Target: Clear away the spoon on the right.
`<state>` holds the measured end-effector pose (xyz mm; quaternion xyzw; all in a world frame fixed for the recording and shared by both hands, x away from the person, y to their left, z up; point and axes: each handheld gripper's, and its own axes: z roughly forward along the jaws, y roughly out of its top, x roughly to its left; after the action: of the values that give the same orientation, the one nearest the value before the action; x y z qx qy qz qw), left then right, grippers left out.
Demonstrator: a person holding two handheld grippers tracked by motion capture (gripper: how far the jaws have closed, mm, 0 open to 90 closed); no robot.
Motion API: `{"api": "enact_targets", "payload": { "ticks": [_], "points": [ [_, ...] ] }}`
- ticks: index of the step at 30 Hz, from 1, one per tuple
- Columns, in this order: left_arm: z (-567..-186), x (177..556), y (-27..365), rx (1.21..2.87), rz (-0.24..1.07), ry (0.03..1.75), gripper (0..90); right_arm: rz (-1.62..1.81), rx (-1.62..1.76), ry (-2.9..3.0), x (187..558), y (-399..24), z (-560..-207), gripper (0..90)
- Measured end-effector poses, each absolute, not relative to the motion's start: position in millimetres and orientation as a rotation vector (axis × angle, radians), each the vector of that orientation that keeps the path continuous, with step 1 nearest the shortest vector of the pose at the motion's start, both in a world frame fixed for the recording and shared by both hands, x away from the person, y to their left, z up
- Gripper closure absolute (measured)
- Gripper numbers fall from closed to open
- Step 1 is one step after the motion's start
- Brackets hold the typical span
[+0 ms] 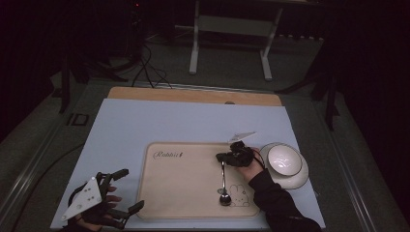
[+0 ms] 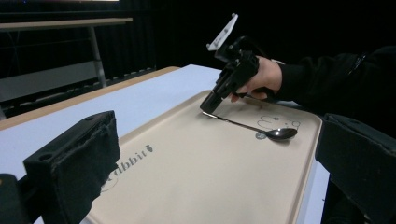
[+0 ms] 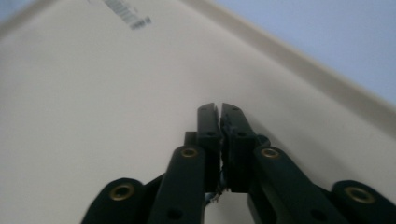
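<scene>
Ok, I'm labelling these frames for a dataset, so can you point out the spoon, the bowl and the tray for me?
spoon (image 2: 279, 133), left gripper view, on its bowl end.
bowl (image 1: 284, 159), high view, on its white inside.
tray (image 1: 183, 193), high view, on a bare part of its beige surface.
</scene>
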<state>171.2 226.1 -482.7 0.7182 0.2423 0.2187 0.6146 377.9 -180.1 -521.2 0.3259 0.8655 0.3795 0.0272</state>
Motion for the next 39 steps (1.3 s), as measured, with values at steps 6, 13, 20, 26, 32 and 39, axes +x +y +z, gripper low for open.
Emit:
{"api": "enact_targets", "payload": {
  "ticks": [6, 13, 20, 26, 32, 39],
  "points": [
    [-483, 171, 226, 1.656, 0.505, 0.560, 0.0, 1.251, 0.981, 2.645, 371, -181, -503, 69.3],
    [-483, 171, 226, 1.657, 0.505, 0.561, 0.0, 1.328, 0.960, 2.637, 362, -179, -491, 50.3],
    [-483, 170, 227, 1.655, 0.507, 0.563, 0.0, 1.373, 0.921, 2.586, 348, -179, -475, 33.4],
    [-483, 170, 227, 1.654, 0.506, 0.564, 0.0, 1.441, 0.915, 2.532, 338, -185, -463, 21.6],
    [-483, 170, 227, 1.656, 0.506, 0.563, 0.0, 1.476, 0.919, 2.493, 326, -197, -455, 14.2],
    [-483, 170, 226, 1.657, 0.507, 0.563, 0.0, 1.454, 0.907, 2.492, 308, -211, -458, 14.5]
  ]
}}
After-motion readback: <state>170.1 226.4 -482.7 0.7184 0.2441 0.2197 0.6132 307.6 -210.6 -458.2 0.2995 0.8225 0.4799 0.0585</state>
